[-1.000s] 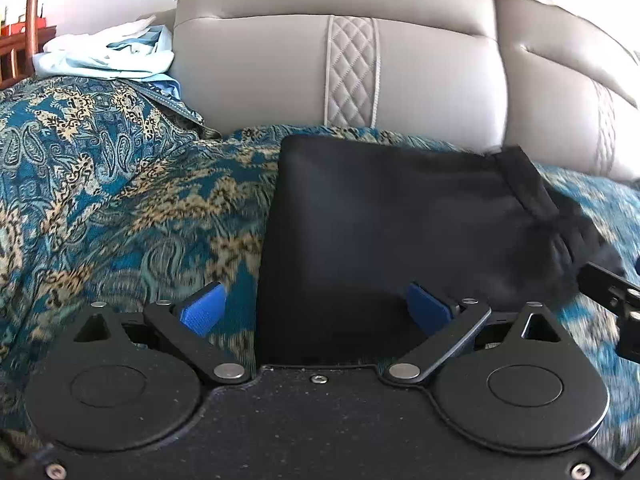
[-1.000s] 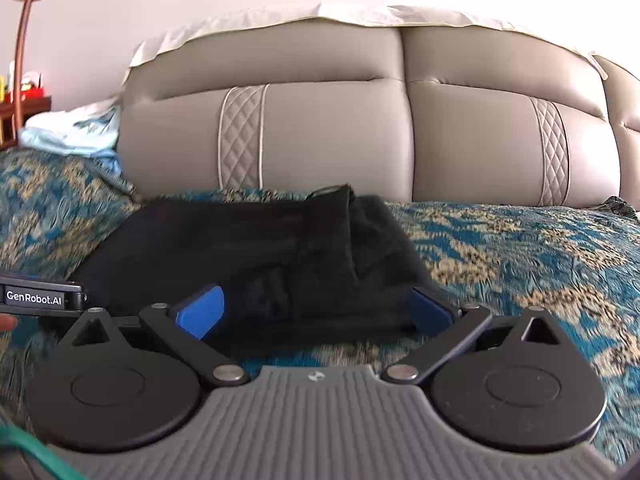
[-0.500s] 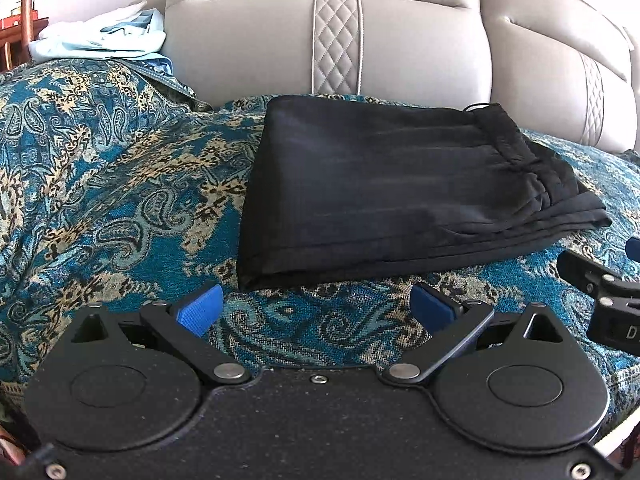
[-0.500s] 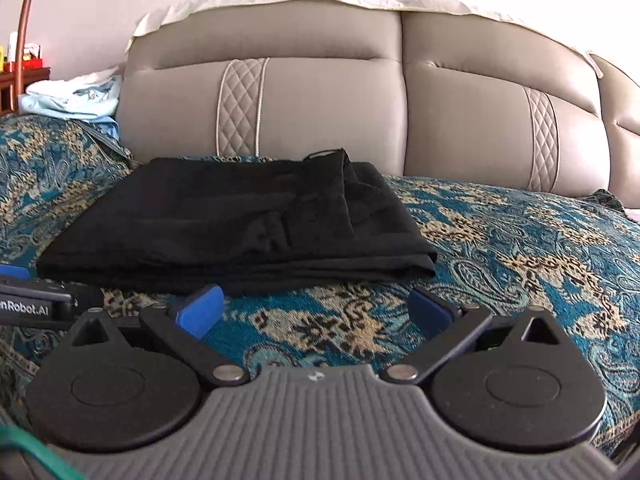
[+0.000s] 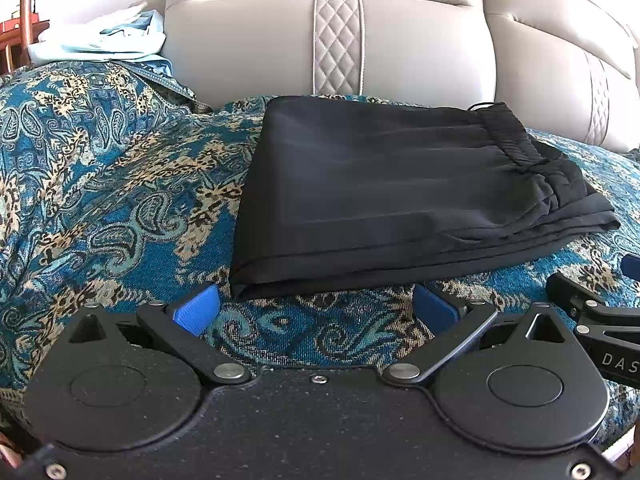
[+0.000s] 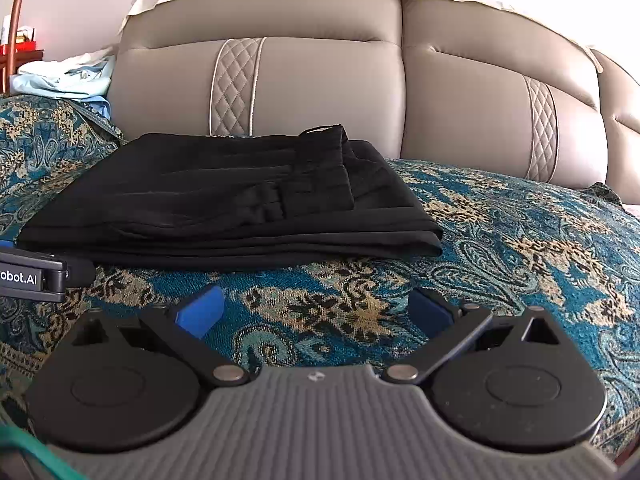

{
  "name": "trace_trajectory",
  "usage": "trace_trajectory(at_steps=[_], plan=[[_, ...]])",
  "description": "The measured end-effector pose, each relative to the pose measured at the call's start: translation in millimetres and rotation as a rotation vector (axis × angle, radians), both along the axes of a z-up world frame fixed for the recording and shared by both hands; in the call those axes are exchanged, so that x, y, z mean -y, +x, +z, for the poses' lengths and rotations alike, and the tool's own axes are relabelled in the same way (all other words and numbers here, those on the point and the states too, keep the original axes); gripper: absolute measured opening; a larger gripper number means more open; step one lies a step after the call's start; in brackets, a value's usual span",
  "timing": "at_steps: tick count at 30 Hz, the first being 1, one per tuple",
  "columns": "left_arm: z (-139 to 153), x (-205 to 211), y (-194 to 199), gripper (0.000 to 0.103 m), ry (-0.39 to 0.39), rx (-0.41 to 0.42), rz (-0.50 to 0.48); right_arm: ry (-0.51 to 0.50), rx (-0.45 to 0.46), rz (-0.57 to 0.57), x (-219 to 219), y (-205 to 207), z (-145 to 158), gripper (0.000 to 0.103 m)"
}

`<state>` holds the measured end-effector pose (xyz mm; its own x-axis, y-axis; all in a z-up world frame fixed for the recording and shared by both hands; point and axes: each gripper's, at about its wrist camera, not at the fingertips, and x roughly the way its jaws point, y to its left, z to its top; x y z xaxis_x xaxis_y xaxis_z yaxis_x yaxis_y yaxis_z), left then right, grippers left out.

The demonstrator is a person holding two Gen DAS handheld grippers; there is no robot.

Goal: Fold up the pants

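Black pants (image 5: 392,188) lie folded in a flat rectangle on the blue paisley bedspread (image 5: 100,200), waistband on top at the right. They also show in the right wrist view (image 6: 224,204). My left gripper (image 5: 316,308) is open and empty, just in front of the pants' near edge, not touching them. My right gripper (image 6: 316,308) is open and empty, a little further back from the pants over the bedspread (image 6: 520,248). Each gripper's body shows at the edge of the other's view.
A padded grey headboard (image 5: 340,40) rises right behind the pants. Light blue and white clothes (image 5: 104,40) are heaped at the back left on the raised bedspread. A wooden stand (image 6: 16,20) is at the far left.
Both grippers have pulled back from the pants, which now lie flat and free. One second ago both sets of fingers were at the pants' near edge.
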<state>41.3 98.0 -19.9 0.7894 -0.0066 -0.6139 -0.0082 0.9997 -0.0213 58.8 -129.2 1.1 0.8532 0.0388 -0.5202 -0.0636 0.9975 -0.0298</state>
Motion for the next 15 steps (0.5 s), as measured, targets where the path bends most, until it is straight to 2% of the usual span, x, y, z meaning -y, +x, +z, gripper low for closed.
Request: trace_trajectory(at_steps=[15], plan=[[-3.0,-1.4,4.0,0.103,-0.001,0.016,-0.001,0.0,0.018,0.033,-7.3,6.1,-4.0,0.103]])
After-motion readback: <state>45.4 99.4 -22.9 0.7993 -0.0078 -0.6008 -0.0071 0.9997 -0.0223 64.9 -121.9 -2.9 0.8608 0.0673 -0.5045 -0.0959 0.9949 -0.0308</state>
